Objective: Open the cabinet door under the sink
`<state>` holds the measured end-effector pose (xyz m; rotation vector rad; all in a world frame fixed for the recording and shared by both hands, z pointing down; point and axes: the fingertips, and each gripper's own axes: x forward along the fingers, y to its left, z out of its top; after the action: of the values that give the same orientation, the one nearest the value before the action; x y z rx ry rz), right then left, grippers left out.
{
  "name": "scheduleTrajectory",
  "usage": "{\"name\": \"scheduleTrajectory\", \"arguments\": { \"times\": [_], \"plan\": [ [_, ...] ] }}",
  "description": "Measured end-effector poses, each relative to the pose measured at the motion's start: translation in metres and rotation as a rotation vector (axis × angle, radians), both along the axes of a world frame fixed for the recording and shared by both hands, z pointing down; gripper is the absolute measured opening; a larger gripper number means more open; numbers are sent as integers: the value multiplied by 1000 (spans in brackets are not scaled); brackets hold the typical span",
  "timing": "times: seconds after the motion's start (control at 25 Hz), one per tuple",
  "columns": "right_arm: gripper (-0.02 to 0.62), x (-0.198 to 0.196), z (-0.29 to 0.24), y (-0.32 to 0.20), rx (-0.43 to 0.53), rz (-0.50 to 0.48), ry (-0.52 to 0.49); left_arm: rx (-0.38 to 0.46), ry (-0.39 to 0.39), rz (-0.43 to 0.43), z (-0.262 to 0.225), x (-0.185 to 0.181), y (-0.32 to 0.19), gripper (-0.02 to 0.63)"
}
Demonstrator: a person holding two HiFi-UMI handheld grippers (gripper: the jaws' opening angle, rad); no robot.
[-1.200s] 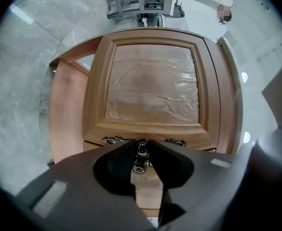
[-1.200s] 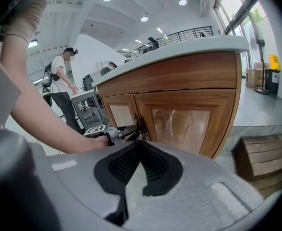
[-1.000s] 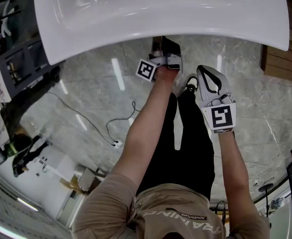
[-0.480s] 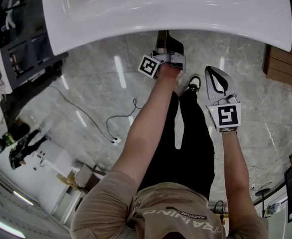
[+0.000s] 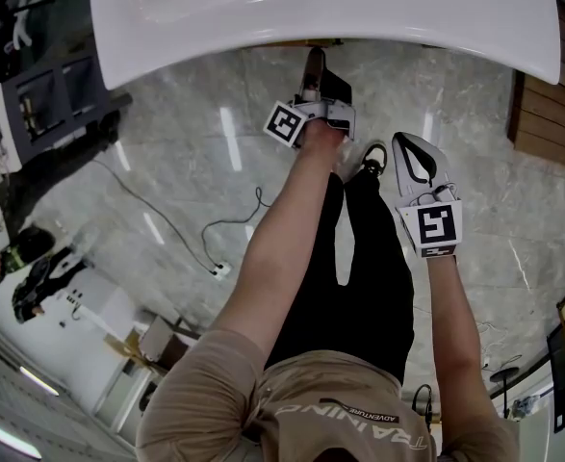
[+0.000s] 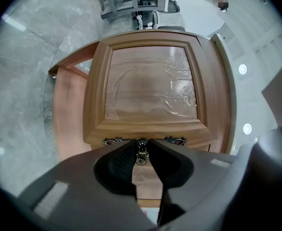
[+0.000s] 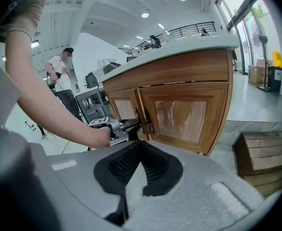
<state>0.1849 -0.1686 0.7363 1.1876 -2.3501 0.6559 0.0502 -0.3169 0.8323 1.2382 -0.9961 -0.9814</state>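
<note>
A wooden cabinet door (image 6: 150,81) with a film-covered panel hangs under the white sink (image 5: 263,17). My left gripper (image 6: 141,150) is shut on its ornate metal handle (image 6: 141,142), pointing level at the door. From above, the left gripper (image 5: 319,85) reaches under the sink rim, where the door's brown top edge (image 5: 313,64) sticks out. In the right gripper view the door (image 7: 181,114) stands slightly ajar, with the left gripper (image 7: 131,125) at its handle (image 7: 148,121). My right gripper (image 5: 407,144) hangs back beside my leg, tips together and empty (image 7: 140,146).
A second cabinet door (image 7: 121,107) stands to the left of the gripped one. Slatted wooden steps (image 7: 265,162) lie on the floor at the right. A cable with a power strip (image 5: 222,270) crosses the marble floor at left, near a metal rack (image 5: 41,114). A person (image 7: 59,71) stands far behind.
The left gripper stays on the handle, and the door's top edge shows a little further out from under the sink rim. The right gripper has drifted slightly.
</note>
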Motion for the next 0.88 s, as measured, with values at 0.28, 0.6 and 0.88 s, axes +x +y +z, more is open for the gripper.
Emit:
{"name": "scheduleTrajectory", "arguments": {
  "times": [0.28,0.6,0.88],
  "plan": [
    [3,6,2,6,-22,41,-3,13,-1,70,1,-1,14,98],
    [3,-11,1,16,-1,29,25,55,-17,179,1,-6,35,98],
    [3,-43,-8,37,-10,38,35,36,10,250,-1,-23,61,98]
  ]
}}
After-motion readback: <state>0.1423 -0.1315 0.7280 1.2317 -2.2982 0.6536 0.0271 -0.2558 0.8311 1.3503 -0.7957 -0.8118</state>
